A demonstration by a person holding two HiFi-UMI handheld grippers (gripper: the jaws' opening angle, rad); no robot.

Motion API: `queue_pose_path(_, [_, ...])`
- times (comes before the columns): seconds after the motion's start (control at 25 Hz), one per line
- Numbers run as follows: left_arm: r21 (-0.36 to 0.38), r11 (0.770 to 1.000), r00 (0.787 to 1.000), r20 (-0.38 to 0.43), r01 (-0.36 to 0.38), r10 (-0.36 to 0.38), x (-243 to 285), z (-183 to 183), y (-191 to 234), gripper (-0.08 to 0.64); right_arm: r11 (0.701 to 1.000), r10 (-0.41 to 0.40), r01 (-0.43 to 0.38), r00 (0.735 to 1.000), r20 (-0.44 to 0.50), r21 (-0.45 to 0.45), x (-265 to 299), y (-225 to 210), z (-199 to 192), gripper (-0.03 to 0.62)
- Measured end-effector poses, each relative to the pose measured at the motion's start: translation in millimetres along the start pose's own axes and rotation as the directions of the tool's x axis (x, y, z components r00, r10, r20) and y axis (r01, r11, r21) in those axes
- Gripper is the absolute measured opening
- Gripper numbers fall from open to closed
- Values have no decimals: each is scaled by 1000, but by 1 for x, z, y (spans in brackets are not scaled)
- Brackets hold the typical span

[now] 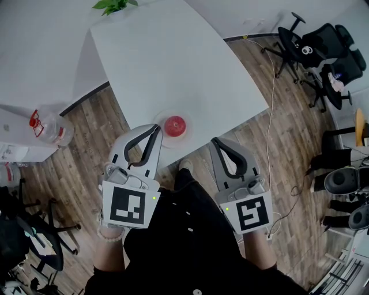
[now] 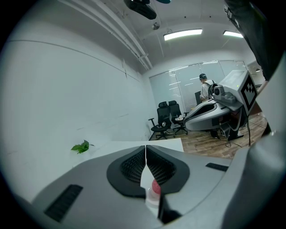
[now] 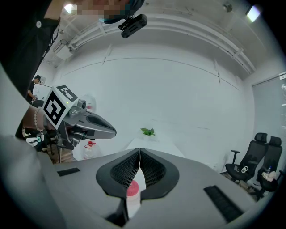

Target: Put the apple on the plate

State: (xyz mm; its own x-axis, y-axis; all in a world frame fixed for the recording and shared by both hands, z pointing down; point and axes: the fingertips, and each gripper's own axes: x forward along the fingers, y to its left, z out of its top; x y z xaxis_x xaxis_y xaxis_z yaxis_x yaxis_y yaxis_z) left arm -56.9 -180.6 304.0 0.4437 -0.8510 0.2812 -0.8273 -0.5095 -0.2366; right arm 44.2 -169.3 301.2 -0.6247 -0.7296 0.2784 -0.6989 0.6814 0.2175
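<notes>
A red apple (image 1: 175,125) rests on a pale round plate (image 1: 164,142) near the front edge of the white table (image 1: 167,57). My left gripper (image 1: 157,128) is shut and empty, its tips just left of the plate. On the other side, my right gripper (image 1: 214,140) is also shut and empty, a little right of the plate and off the table's edge. In the left gripper view the apple (image 2: 155,187) shows below the closed jaws of the left gripper (image 2: 145,147). The right gripper view shows the apple (image 3: 132,188) the same way beneath the right gripper (image 3: 140,151).
A green plant (image 1: 114,6) sits at the table's far end. A water bottle with a red cap (image 1: 49,128) stands on the floor at left. Office chairs (image 1: 314,49) crowd the right side, and a cable (image 1: 270,115) runs along the wooden floor. A person (image 2: 205,87) stands far off.
</notes>
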Motion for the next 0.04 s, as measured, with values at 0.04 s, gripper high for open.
queue_pose_path(0.04, [0,1000,1000,-1,0,0,0,0,0,18,1000,0,0,1000,0,2,0,0,0,43])
